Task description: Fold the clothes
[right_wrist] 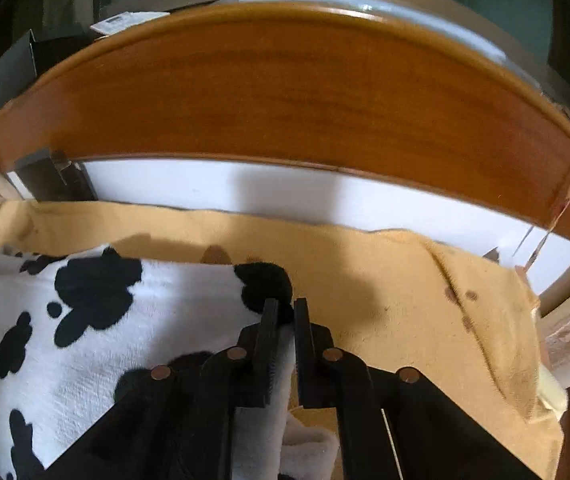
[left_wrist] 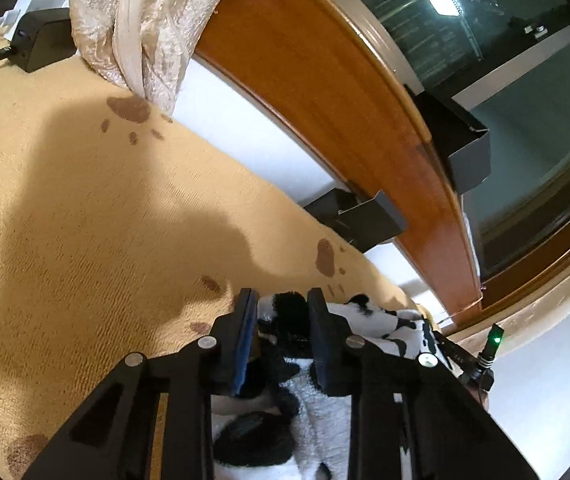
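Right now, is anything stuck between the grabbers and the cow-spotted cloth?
Nothing visible is. The right gripper is shut on the cow-spotted cloth at its edge, and the left gripper has the same cloth bunched between its fingers.

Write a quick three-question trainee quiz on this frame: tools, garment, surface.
1. True or false: the cow-print garment lies on a tan blanket.
2. What is the right tool shut on? A) the garment's edge B) the tan blanket C) nothing
3. In a few words: what sits between the fingers of the left tool?

Key:
1. True.
2. A.
3. A bunched fold of the cow-print garment, pinched between the pads.
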A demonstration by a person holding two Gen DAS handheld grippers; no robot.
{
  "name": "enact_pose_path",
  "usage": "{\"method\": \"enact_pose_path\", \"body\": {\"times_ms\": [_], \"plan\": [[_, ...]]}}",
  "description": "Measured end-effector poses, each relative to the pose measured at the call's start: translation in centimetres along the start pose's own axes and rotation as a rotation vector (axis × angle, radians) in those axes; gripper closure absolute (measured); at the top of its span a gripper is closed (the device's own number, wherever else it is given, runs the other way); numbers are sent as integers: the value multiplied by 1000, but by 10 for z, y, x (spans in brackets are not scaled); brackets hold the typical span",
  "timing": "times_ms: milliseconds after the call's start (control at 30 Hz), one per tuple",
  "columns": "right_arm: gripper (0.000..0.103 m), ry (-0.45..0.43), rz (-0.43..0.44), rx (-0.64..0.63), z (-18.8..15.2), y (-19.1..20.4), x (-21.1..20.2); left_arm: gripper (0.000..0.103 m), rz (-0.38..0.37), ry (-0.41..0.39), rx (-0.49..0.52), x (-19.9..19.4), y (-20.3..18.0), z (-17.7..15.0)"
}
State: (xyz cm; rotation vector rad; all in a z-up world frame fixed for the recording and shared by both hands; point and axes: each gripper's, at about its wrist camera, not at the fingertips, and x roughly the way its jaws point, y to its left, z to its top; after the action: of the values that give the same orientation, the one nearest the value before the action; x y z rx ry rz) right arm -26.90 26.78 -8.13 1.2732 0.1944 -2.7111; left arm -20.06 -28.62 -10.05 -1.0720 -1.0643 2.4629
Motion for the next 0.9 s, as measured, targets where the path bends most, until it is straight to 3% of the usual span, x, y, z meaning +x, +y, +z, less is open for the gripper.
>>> {"method": "enact_pose_path", "body": {"times_ms": [67, 100, 133, 167, 200, 333, 433, 533, 633, 700, 733, 800, 900], "plan": [[84, -4, -7, -5, -1, 2, -4, 69, 1, 1, 5, -2, -3, 0], [69, -14, -15, -6, 0, 6, -6, 64, 1, -3, 5, -4, -5, 1], [57, -31, -22, -6, 1, 9, -11, 48, -2, -9, 8, -9, -7, 1], [28, -66, -26, -5, -1, 9, -20, 26, -5, -24, 7, -15, -9, 2], [16, -100, -33, -6, -2, 10, -30, 20, -9, -40, 6, -22, -13, 2], [16, -168, -51, -37, -5, 24, -62, 18, -54, -63, 8, -42, -31, 3], [16, -172, -10, -98, -8, 47, -77, 18, -75, -18, 84, -50, -61, -9], [16, -130, 34, -209, -15, 86, -78, 17, -67, 101, 205, -39, -99, -39], [16, -82, 74, -302, -15, 120, -74, 16, 0, 238, 326, -15, -129, -79], [16, -38, 102, -373, -18, 145, -65, 17, 52, 278, 352, -3, -128, -95], [16, -8, 112, -406, -18, 157, -58, 17, 81, 275, 368, 0, -125, -99], [16, 45, 107, -425, -18, 165, -39, 17, 71, 242, 376, -1, -117, -101], [16, 98, 65, -335, -10, 154, -7, 19, 66, 196, 369, -11, -109, -103]]}}
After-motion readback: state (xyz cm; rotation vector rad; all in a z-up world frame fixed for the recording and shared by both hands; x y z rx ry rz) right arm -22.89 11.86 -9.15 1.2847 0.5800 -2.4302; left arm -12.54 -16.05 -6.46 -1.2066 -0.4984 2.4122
